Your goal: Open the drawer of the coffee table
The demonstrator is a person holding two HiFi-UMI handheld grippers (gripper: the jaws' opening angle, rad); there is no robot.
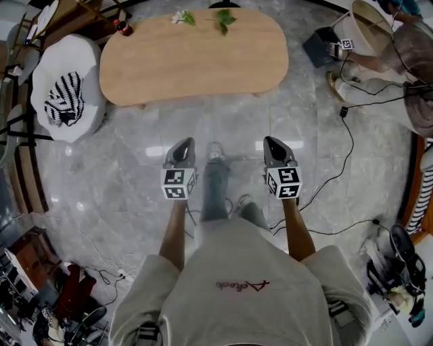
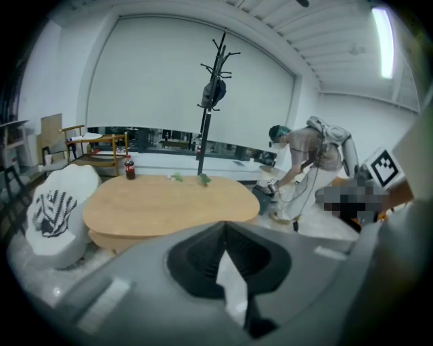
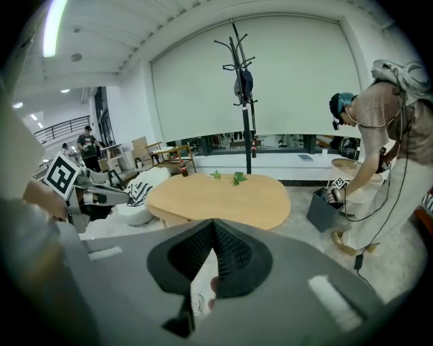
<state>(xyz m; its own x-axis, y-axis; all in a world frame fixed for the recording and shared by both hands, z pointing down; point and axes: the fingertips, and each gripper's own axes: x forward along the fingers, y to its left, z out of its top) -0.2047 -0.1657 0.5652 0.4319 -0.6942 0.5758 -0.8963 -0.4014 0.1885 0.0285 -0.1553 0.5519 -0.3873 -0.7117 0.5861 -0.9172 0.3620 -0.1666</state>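
Note:
A low wooden coffee table (image 1: 193, 57) with a rounded top stands on the marble floor ahead of me. The same coffee table (image 2: 169, 203) fills the middle of the left gripper view and the coffee table (image 3: 220, 196) the middle of the right gripper view. No drawer front shows in any view. My left gripper (image 1: 181, 150) and right gripper (image 1: 276, 147) hang side by side above the floor, well short of the table's near edge. Both are shut with nothing between the jaws.
A white cushioned seat (image 1: 67, 88) with a striped cloth stands left of the table. A cola bottle (image 1: 123, 27) and green sprigs (image 1: 223, 20) sit at the table's far edge. Cables (image 1: 348, 145) run over the floor at right, where a person (image 3: 385, 135) bends beside a dark box (image 1: 321, 46).

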